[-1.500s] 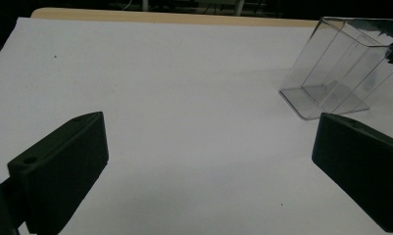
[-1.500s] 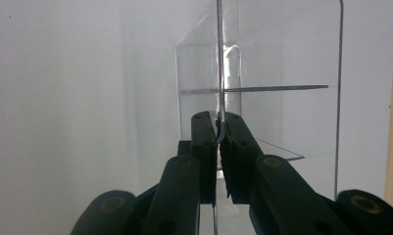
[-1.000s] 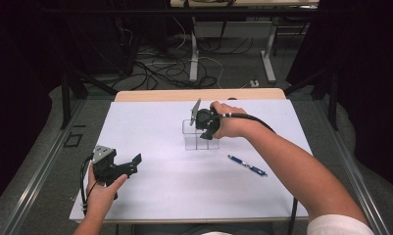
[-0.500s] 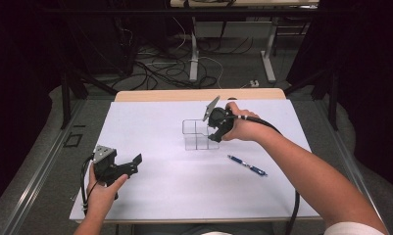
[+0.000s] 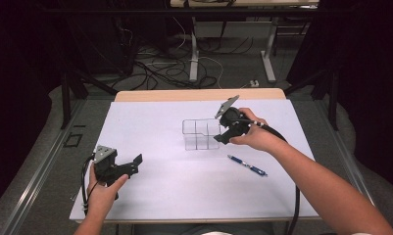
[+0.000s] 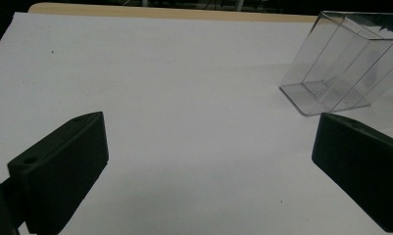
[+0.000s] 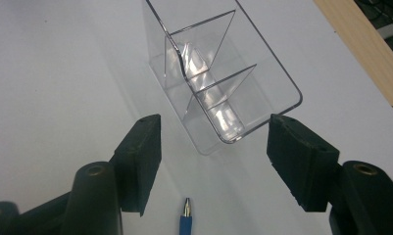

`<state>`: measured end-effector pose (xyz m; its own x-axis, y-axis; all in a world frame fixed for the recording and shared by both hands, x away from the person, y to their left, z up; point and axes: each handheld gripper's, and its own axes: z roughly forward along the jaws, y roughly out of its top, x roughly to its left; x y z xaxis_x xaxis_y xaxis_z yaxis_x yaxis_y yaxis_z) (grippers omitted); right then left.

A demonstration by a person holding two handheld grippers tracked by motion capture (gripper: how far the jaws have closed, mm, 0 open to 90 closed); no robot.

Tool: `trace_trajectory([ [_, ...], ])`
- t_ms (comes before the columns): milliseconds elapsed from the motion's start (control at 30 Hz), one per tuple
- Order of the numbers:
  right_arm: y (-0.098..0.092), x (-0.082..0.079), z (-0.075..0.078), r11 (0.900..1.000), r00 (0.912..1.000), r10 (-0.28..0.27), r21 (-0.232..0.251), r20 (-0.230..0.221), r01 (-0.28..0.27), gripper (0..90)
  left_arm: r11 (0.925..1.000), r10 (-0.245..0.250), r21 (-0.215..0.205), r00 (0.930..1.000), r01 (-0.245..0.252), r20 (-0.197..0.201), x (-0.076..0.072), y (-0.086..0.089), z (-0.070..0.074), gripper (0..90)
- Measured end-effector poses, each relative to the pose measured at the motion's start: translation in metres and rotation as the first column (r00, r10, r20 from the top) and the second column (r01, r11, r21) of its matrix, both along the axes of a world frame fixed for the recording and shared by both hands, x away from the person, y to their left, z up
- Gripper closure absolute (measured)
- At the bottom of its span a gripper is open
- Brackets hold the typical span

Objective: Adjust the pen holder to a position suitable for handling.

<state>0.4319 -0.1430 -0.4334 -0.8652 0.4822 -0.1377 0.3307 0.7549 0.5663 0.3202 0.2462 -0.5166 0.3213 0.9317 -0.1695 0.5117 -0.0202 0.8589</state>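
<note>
Both grippers are being held released: the right gripper, its jaws just opened with nothing between them, is being kept just beside the clear divided organizer; the left gripper is being held well apart from it. The blue pen is lying near the organizer. Judged step: release completed, pen pickup being set up. A lowered, centred grasp is being called for.

A white-topped table carries a clear divided organizer and, near it, a blue pen.
</note>
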Motion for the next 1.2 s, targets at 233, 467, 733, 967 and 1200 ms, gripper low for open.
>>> trace_trajectory([
  [233,-0.009,-0.012,0.001,0.993,0.9965,-0.083,0.083,0.0,0.083,20.3,1.0,0.0,0.002,1.0,0.0,0.0,0.0,0.0,0.0,0.4],
  [467,-0.015,-0.019,0.0,0.987,0.9926,-0.121,0.103,0.0,0.121,16.5,1.0,-0.007,0.007,1.0,0.007,0.002,0.0,0.0,0.0,0.4],
  [733,-0.026,-0.027,-0.003,0.977,0.9835,-0.181,0.121,0.015,0.177,14.4,0.9999,-0.005,0.012,1.0,0.005,0.005,0.001,0.0,-0.001,0.4],
  [967,-0.04,-0.033,-0.012,0.961,0.9713,-0.238,0.146,0.012,0.233,9.2,0.9997,-0.021,0.015,0.9998,0.021,0.006,0.002,-0.001,-0.002,0.4],
  [1200,-0.054,-0.04,-0.021,0.951,0.9631,-0.269,0.161,0.014,0.263,4.5,0.9995,-0.03,0.007,0.9995,0.03,0.008,0.005,-0.001,-0.002,0.4],
])
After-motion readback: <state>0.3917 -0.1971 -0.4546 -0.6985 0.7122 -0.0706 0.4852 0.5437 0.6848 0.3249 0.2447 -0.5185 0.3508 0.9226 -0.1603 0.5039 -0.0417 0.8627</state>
